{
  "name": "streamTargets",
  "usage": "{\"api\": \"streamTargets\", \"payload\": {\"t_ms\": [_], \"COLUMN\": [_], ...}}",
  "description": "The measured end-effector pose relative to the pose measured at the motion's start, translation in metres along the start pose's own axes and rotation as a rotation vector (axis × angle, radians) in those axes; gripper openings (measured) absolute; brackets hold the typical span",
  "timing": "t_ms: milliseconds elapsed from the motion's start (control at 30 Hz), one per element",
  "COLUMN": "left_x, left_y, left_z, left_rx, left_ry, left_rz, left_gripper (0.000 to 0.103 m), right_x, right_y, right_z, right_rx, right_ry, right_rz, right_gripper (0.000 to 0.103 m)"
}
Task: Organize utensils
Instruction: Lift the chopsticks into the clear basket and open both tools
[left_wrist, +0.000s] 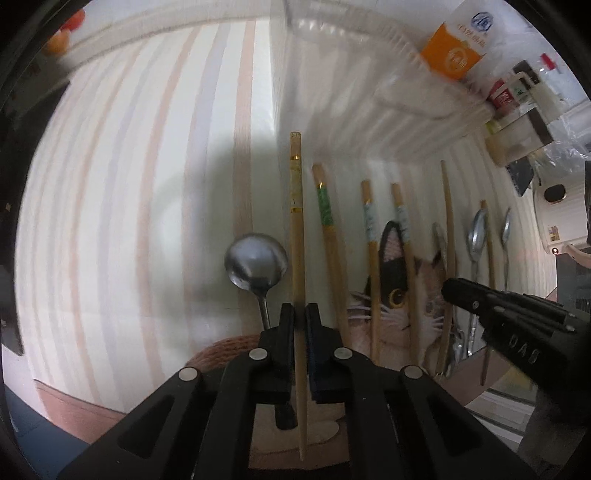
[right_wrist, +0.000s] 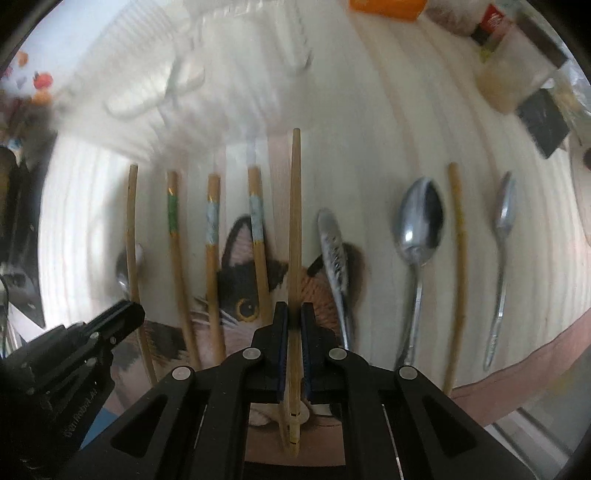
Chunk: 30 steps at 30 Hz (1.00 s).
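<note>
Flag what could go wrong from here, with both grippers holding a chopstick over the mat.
1. The left gripper pinches its chopstick far from the decorated end, so the long free end could swing and knock the round spoon right beside it.
2. The right gripper grips its chopstick between two close neighbours, the blue-banded chopstick and a spoon; lowering or turning could nudge either.
3. The frames are blurred, so the grip could slip.

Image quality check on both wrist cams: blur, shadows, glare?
Left wrist: far edge with the orange carton is smeared; the gold-banded chopstick in the left gripper is sharp; a soft shadow lies above the round spoon. Right wrist: top and left rim blurred, glare on the big spoon, fisheye bending the outer chopsticks; the right gripper stays crisp.
</note>
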<state>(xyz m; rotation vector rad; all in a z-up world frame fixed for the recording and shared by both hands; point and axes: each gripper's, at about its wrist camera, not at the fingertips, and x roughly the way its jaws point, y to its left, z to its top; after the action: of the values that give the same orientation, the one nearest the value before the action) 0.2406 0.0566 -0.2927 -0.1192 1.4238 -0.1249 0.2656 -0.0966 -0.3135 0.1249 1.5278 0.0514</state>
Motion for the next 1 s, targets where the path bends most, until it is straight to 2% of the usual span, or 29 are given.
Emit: {"api": "streamTargets", "payload": {"t_ms": [167, 367, 467, 600, 700, 767, 867, 1000], "left_x": [-0.037, -0.089, -0.121, -0.151, -0.143, -0.122, -0.089, -0.058], "left_y": [-0.007, 0.012, 0.011, -0.006, -0.016, -0.020, -0.023, -0.023], "left_z": [-0.006, -0.004, 0.021, 0.085, 0.141, 0.176, 0.209, 0.231], "left_rx": [0.000, -0.103, -0.127, -0.123, -0.125, -0.134, -0.134, -0.116], "left_ry": [-0.062, -0.130, -0.202, -0.280, -0.282, -0.243, -0.185, -0.098], "left_rz": [0.043, 0.068, 0.048, -0.033, -0.068, -0.081, -0.066, -0.063], "left_gripper": [0.004, 0.004, 0.004, 0.004, 0.004, 0.004, 0.004, 0.005], "right_x": [-0.041, -0.095, -0.118, -0.131, -0.131, -0.119, -0.101, -0.077], "right_y": [-0.005, -0.024, -0.028, -0.023, -0.015, -0.007, 0.003, 0.012], "right_z": [-0.004, 0.010, 0.037, 0.096, 0.143, 0.177, 0.211, 0.245], "right_rx": [-0.008, -0.047, -0.069, -0.100, -0.098, -0.092, -0.075, -0.081], "right_ry": [-0.045, -0.108, -0.146, -0.191, -0.200, -0.188, -0.159, -0.130], "right_rz": [0.050, 0.133, 0.185, 0.239, 0.252, 0.251, 0.242, 0.226], "right_gripper": [0.007, 0.007, 0.007, 0.006, 0.006, 0.006, 0.007, 0.007]}}
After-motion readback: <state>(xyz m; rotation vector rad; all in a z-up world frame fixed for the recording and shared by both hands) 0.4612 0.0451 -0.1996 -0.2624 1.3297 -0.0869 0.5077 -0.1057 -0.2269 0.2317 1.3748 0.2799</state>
